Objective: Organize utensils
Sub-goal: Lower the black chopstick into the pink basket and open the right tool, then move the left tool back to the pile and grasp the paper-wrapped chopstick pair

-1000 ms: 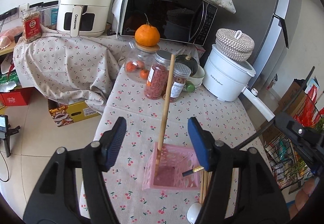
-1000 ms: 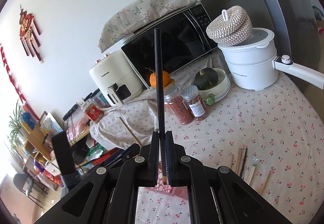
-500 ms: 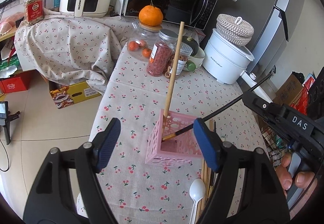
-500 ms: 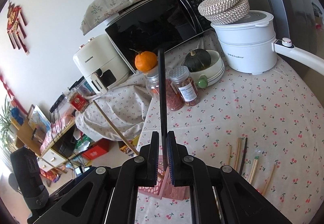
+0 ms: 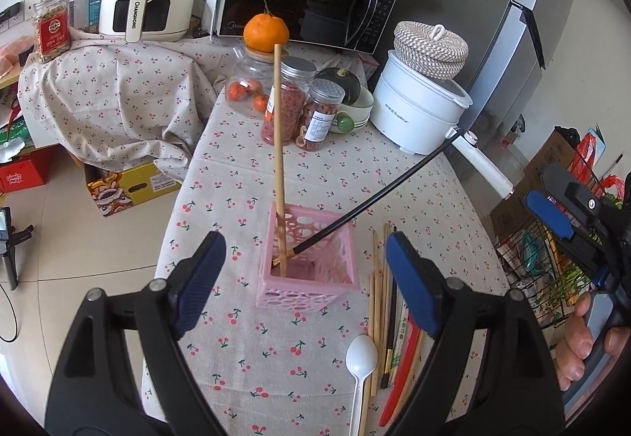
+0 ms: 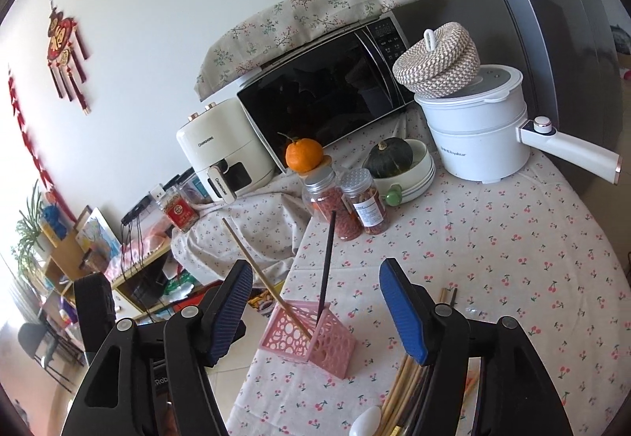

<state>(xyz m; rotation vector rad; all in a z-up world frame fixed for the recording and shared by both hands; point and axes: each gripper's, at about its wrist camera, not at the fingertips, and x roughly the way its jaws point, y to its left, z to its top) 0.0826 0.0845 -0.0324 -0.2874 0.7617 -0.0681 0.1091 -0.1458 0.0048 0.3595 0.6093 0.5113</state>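
Leaning in perforated pink basket (image 5: 311, 270) (plastic): wood chopstick (image 5: 279, 144)

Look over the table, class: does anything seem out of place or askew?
Slightly. The pink basket holds only a wooden chopstick and a black chopstick, splayed apart at different angles. More chopsticks and a white spoon lie loose on the tablecloth beside it.
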